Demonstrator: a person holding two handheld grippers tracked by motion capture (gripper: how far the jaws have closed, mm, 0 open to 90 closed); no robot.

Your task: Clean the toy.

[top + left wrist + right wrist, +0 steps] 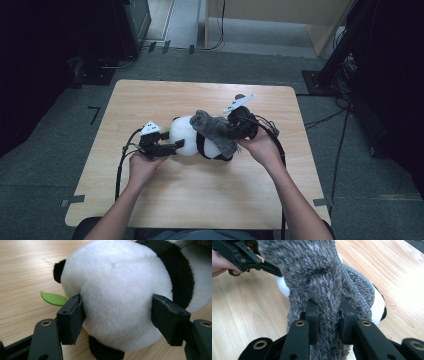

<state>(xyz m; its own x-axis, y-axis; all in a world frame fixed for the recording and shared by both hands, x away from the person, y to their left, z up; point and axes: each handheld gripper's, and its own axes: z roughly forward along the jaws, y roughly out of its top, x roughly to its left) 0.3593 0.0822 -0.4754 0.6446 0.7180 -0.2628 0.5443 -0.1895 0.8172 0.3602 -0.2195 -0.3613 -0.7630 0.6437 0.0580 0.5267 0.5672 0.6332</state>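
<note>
A black-and-white panda plush [186, 136] lies on its side in the middle of the wooden table [150, 100]. My left gripper [172, 146] is shut on its white round head [120, 295], one pad pressed into the fur on each side. A green felt leaf [53, 298] sticks out beside the head. A grey fuzzy knitted cloth [212, 129] is draped over the panda's body. My right gripper [231, 131] is shut on a bunched fold of this cloth [317, 272], just above the panda [378, 305]. The left gripper [244, 257] appears at the top left of the right gripper view.
Bare tabletop surrounds the plush on all sides. Cables trail from both grippers toward the near edge. Beyond the table's far edge are a grey carpet floor, dark equipment stands [345, 55] and loose cables.
</note>
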